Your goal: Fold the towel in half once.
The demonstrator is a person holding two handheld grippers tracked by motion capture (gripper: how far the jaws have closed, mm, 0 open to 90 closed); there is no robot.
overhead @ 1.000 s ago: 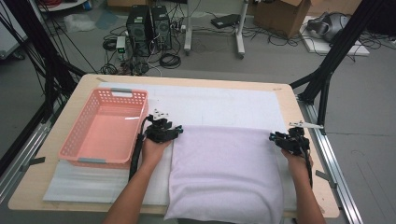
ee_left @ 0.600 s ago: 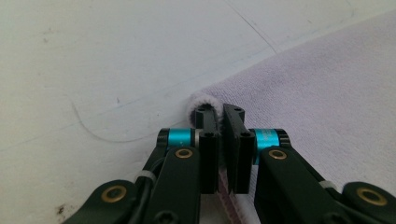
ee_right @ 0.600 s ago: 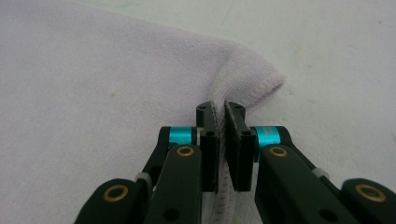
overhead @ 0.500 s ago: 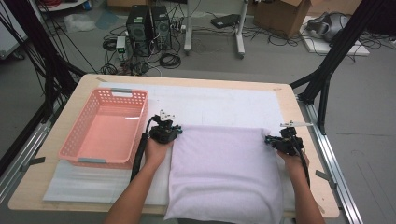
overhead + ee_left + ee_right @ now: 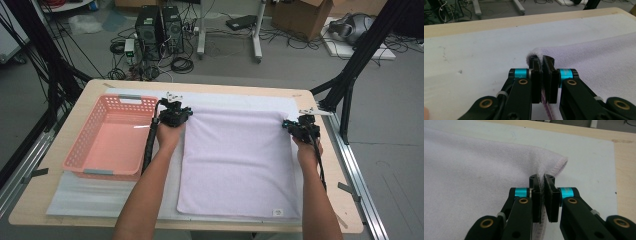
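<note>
A pale lilac towel (image 5: 240,160) lies spread on the white mat (image 5: 115,195) in the high view. My left gripper (image 5: 181,114) is shut on its far left corner, and the towel's hem (image 5: 534,53) is pinched between the black jaws in the left gripper view (image 5: 541,60). My right gripper (image 5: 295,126) is shut on the far right corner. In the right gripper view (image 5: 542,178) the towel (image 5: 474,170) bunches up between the pads, its stitched edge (image 5: 562,162) just beyond them.
A pink plastic basket (image 5: 112,137) stands at the left of the table, close beside my left hand. The wooden table edge (image 5: 200,85) runs behind the mat. Black frame legs (image 5: 350,75) rise at the back right; cables and computers lie on the floor beyond.
Both grippers closed on the towel's far corners and moved away from the person, toward the table's back edge. The towel is now stretched out longer and flatter than a second ago.
</note>
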